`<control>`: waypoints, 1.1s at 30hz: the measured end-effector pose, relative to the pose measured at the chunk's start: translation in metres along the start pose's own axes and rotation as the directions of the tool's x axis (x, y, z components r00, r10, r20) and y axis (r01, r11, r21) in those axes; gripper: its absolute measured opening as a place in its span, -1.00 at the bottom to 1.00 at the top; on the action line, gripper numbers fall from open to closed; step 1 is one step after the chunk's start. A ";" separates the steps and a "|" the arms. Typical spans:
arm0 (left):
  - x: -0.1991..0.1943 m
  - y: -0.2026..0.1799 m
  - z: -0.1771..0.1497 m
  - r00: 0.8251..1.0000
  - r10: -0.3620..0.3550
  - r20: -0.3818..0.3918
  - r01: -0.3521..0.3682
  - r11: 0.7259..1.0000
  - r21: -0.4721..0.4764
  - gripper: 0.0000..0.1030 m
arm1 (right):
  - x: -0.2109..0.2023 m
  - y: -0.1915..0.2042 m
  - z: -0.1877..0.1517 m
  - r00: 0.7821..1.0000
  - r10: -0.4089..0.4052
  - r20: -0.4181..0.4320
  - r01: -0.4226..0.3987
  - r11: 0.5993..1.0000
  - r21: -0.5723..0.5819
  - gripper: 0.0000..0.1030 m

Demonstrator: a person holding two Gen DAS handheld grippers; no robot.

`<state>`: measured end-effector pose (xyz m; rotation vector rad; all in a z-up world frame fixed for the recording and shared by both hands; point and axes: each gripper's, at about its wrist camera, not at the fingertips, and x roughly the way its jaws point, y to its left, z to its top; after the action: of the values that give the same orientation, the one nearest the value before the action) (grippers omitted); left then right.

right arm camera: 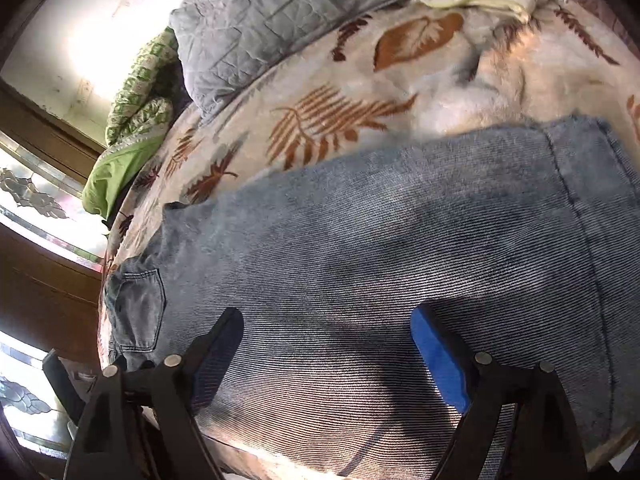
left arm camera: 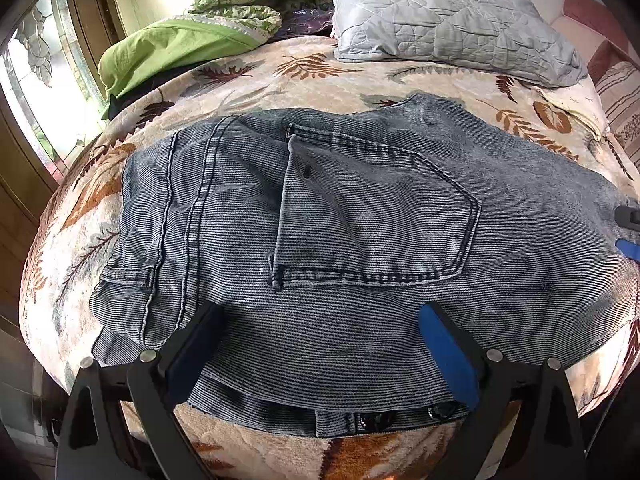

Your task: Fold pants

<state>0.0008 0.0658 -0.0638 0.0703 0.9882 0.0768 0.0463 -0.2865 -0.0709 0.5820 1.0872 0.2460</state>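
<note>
Left wrist view: a cream fleece blanket w/ brown leaf print [left arm camera: 328, 76] is spread as the work surface, and the faded blue-grey denim pants [left arm camera: 360, 208] are laid flat across it, back pocket up, waistband at the left, legs run off to the right, prob. so a lengthwise fold can be made. A grey quilted pillow [left arm camera: 444, 20] is kept at the far side. The left gripper [left arm camera: 320, 332] is held released over the near hem; the right gripper [right arm camera: 328, 332] is likewise spread, nothing grasped.
</note>
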 end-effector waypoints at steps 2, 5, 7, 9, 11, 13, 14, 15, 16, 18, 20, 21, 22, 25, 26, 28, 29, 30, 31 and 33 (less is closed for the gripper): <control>-0.005 0.002 0.001 1.000 -0.002 0.014 0.002 1.000 -0.009 0.91 | -0.018 0.003 0.000 0.998 0.036 0.042 -0.037 0.999 0.014 0.71; -0.009 -0.002 0.004 1.000 0.008 0.015 -0.007 1.000 -0.007 0.91 | -0.053 0.002 -0.008 0.988 0.083 0.132 -0.086 0.996 0.019 0.71; -0.015 -0.007 0.004 1.000 0.007 0.030 -0.007 1.000 0.002 0.91 | -0.069 -0.003 -0.020 0.984 0.106 0.142 -0.109 0.994 0.007 0.71; -0.020 -0.012 0.003 0.999 0.003 0.040 -0.003 1.000 0.015 0.91 | -0.078 -0.011 -0.034 0.985 0.103 0.136 -0.105 0.994 0.007 0.71; -0.024 -0.018 0.003 0.999 -0.002 0.048 0.001 1.000 0.026 0.91 | -0.082 -0.021 -0.049 0.989 0.093 0.118 -0.096 0.995 0.018 0.71; -0.027 -0.023 0.003 0.999 -0.012 0.049 0.011 0.999 0.033 0.91 | -0.085 -0.031 -0.061 0.991 0.085 0.106 -0.089 0.995 0.038 0.71; -0.028 -0.025 0.003 0.999 -0.016 0.050 0.015 0.999 0.036 0.91 | -0.086 -0.035 -0.065 0.991 0.082 0.108 -0.087 0.995 0.044 0.71; -0.030 -0.028 0.003 0.999 -0.020 0.051 0.018 0.999 0.041 0.91 | -0.087 -0.038 -0.069 0.990 0.084 0.110 -0.090 0.994 0.054 0.71; -0.030 -0.030 0.003 0.998 -0.022 0.051 0.019 0.999 0.045 0.91 | -0.088 -0.042 -0.073 0.990 0.090 0.113 -0.098 0.993 0.069 0.71; -0.032 -0.034 0.003 0.998 -0.028 0.049 0.025 0.998 0.050 0.91 | -0.090 -0.046 -0.079 0.988 0.103 0.118 -0.114 0.989 0.089 0.71; -0.033 -0.037 0.003 0.999 -0.030 0.046 0.028 0.998 0.054 0.91 | -0.090 -0.050 -0.084 0.986 0.116 0.121 -0.129 0.986 0.107 0.71; -0.033 -0.038 0.003 0.999 -0.032 0.043 0.030 0.998 0.056 0.91 | -0.090 -0.052 -0.086 0.986 0.123 0.117 -0.136 0.984 0.118 0.71; -0.034 -0.039 0.003 0.998 -0.036 0.042 0.034 0.998 0.056 0.91 | -0.089 -0.054 -0.087 0.985 0.128 0.114 -0.143 0.981 0.128 0.71; -0.037 -0.040 0.002 0.998 -0.043 0.049 0.041 0.998 0.049 0.91 | -0.088 -0.066 -0.090 0.988 0.114 0.105 -0.133 0.973 0.187 0.71; -0.038 -0.039 0.003 0.998 -0.045 0.050 0.043 0.998 0.044 0.91 | -0.089 -0.072 -0.090 0.988 0.109 0.105 -0.130 0.968 0.214 0.71; -0.039 -0.040 0.004 0.997 -0.055 0.051 0.053 0.998 0.039 0.91 | -0.093 -0.084 -0.090 0.986 0.119 0.118 -0.147 0.953 0.266 0.71; -0.039 -0.041 0.005 0.997 -0.059 0.051 0.057 0.998 0.039 0.91 | -0.096 -0.090 -0.090 0.985 0.115 0.129 -0.149 0.945 0.291 0.71; -0.040 -0.043 0.005 0.997 -0.062 0.054 0.060 0.997 0.042 0.91 | -0.099 -0.097 -0.090 0.984 0.110 0.141 -0.150 0.936 0.317 0.71; -0.040 -0.046 0.006 0.996 -0.064 0.057 0.061 0.997 0.045 0.91 | -0.101 -0.105 -0.090 0.983 0.105 0.149 -0.151 0.927 0.344 0.71; -0.041 -0.050 0.008 0.995 -0.075 0.058 0.072 0.996 0.051 0.91 | -0.102 -0.122 -0.089 0.983 0.104 0.149 -0.157 0.901 0.405 0.71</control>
<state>-0.0131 0.0114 -0.0298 0.0807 0.9321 -0.0172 -0.0899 -0.4058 -0.0917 1.0432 0.9839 0.0905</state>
